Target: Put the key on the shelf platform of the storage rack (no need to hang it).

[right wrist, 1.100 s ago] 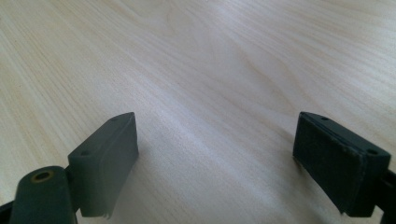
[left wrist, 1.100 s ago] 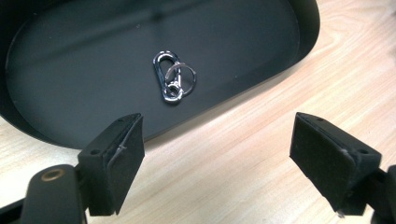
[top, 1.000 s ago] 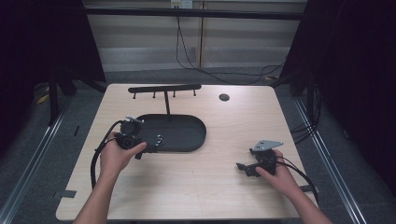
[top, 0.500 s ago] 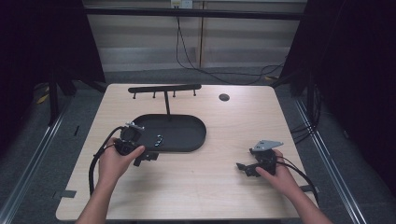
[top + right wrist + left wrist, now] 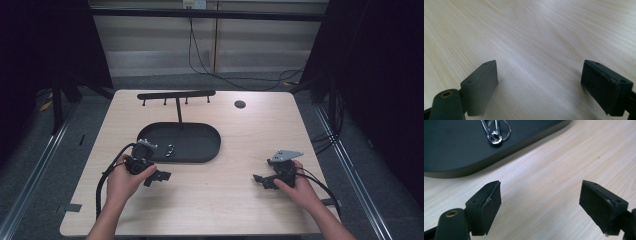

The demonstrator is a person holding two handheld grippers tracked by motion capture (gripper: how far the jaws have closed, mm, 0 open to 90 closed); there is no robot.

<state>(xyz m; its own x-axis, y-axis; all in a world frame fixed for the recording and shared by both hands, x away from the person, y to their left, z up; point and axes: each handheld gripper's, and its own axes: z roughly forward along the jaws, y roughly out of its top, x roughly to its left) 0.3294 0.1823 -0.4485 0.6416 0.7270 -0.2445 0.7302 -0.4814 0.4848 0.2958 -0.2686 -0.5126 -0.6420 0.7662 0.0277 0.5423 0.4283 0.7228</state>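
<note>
Your left gripper (image 5: 159, 176) sits low over the worktop (image 5: 215, 200), just off the near rim of the black oval tray (image 5: 200, 145), at about 8 o'clock from the tray's centre. Its jaws stand wide apart with nothing between them. In the left gripper view a small silver clasp (image 5: 495, 131) lies on the tray at 11 o'clock. Your right gripper (image 5: 261, 180) rests at 4 o'clock from the tray, well apart from it, jaws wide over bare wood. A black hook rack (image 5: 176, 95) stands at the tray's far side.
</note>
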